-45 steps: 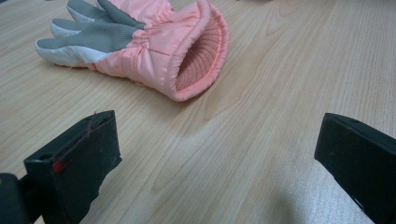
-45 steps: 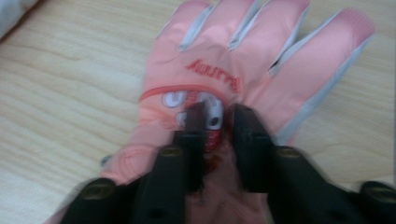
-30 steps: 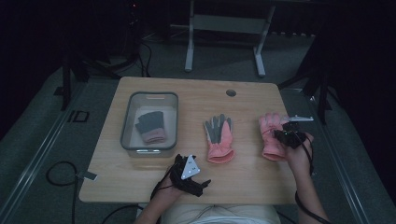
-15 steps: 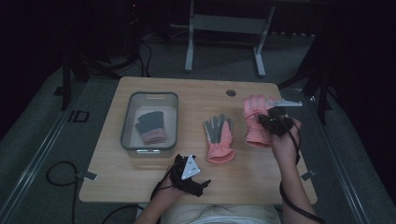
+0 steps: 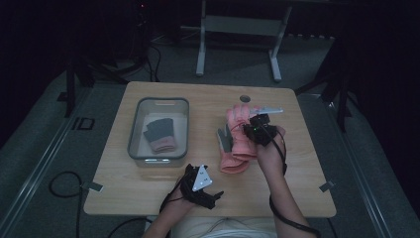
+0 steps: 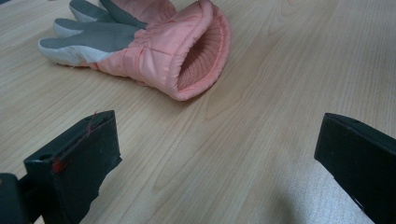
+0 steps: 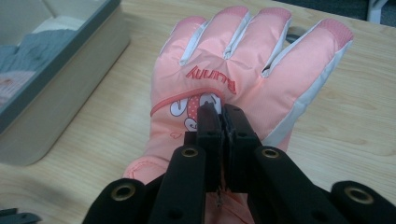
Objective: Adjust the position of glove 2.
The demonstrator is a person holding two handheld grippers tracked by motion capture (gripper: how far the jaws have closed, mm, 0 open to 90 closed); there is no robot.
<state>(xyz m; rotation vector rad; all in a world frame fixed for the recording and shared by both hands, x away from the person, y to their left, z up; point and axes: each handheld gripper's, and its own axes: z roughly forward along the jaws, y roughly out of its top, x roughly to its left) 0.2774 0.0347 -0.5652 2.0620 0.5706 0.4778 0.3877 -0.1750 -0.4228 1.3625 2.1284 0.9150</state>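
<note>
Right claw [image 7: 218, 116] is pinching the pink glove [image 7: 233, 70] tight, lifting it above the second glove [image 5: 233, 161]; left claw [image 6: 215, 154] is sitting wide open, empty, on the counter [image 5: 208, 101].

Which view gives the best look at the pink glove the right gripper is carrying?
The right gripper view: the carried glove is close, back side up, its print readable, with the right gripper pinching its fabric. The high view shows the carried glove small, above the other glove. The left gripper view shows it as pink fabric behind the other glove.
</note>
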